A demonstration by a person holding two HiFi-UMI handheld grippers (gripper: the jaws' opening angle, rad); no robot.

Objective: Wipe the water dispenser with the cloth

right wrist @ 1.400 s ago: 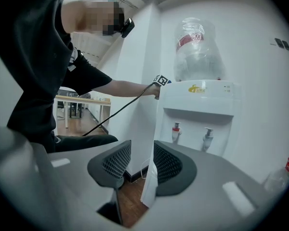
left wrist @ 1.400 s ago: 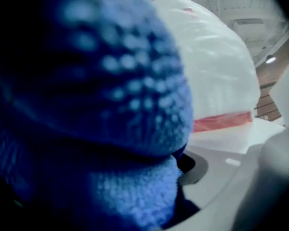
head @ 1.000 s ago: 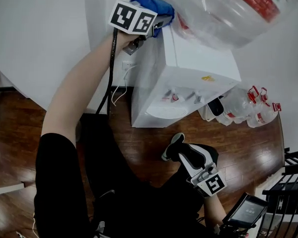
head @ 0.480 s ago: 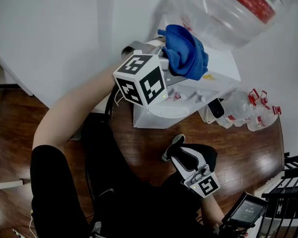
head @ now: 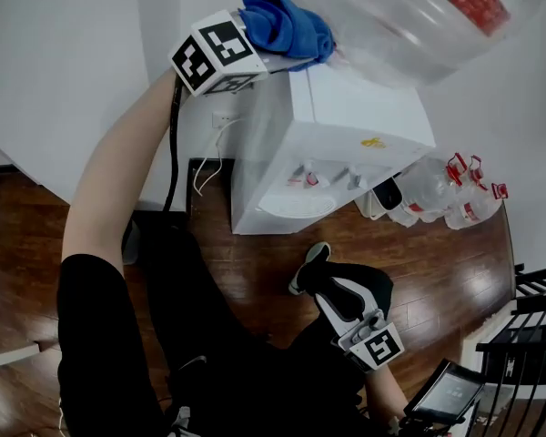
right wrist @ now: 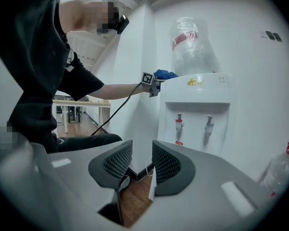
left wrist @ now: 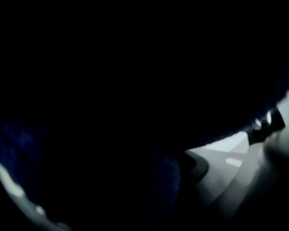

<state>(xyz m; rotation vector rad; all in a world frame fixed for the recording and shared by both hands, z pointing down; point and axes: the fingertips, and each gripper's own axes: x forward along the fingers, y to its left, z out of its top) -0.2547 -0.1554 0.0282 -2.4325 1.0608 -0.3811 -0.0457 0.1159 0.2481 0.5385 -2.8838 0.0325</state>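
Note:
The white water dispenser (head: pixel 346 135) stands against the wall with a clear bottle (head: pixel 409 12) on top. My left gripper (head: pixel 271 55) is raised at the dispenser's top left corner, shut on a bunched blue cloth (head: pixel 287 25) that rests on the top next to the bottle. In the left gripper view the cloth (left wrist: pixel 166 182) covers nearly the whole lens, so it is dark. My right gripper (head: pixel 346 289) hangs low in front of the dispenser (right wrist: pixel 197 109). Its jaws (right wrist: pixel 142 160) have just been closing a little and still stand apart, with nothing between them.
Spare water bottles (head: pixel 455 198) lie on the wooden floor to the right of the dispenser. A wall socket with cords (head: pixel 220 121) is on its left. A black rack (head: pixel 528 353) and a small screen (head: pixel 450 390) sit at the lower right. A table (right wrist: pixel 82 102) stands further back.
Half a second ago the left gripper held the cloth out in front of the dispenser; now it is back up at the top left corner. The right gripper has stayed put.

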